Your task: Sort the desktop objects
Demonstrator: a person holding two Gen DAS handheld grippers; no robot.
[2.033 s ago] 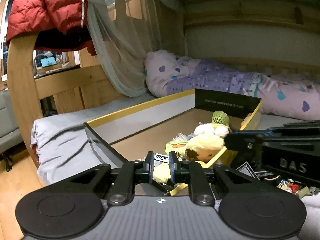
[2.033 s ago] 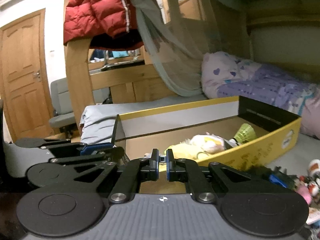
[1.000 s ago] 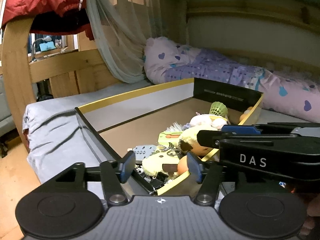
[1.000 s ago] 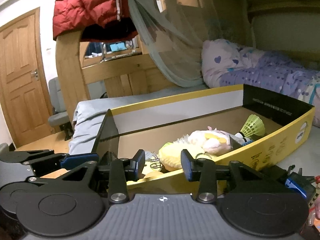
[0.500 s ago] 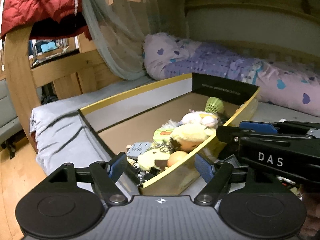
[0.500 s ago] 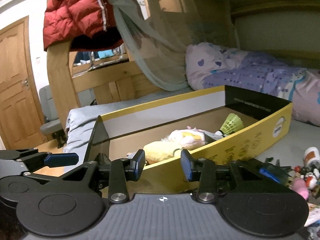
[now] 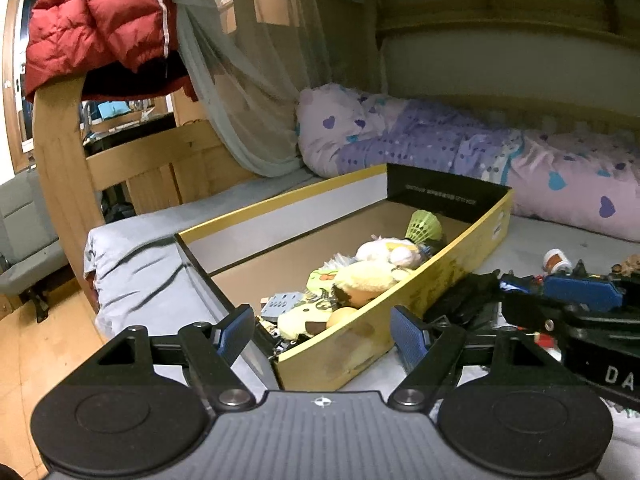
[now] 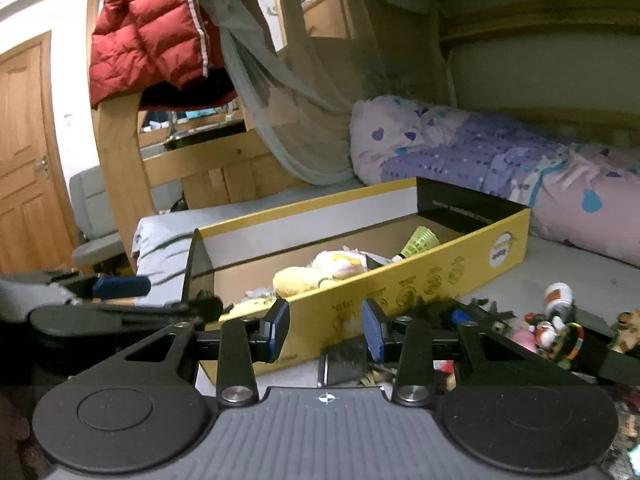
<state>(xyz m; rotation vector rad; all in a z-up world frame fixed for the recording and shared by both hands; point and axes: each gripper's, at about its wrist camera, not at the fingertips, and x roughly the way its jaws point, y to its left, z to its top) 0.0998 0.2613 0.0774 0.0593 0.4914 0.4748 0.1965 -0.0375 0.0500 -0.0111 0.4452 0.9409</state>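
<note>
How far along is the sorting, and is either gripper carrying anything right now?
Partly done. Done: the yellow box already holds plush toys, a green shuttlecock and smaller bits. In hand: nothing; the left gripper and right gripper are both open and empty, in front of the box. Left: a pile of small items on the grey sheet to the right of the box.

At the lower right of the right wrist view, the heap of small toys (image 8: pixel 552 332) is blurring into an unreadable jumble. The yellow box wall (image 8: pixel 400 284) is hiding the lower parts of the plush toys (image 8: pixel 316 268). The right tongs (image 7: pixel 580 312) are running off the left wrist view's right edge.
</note>
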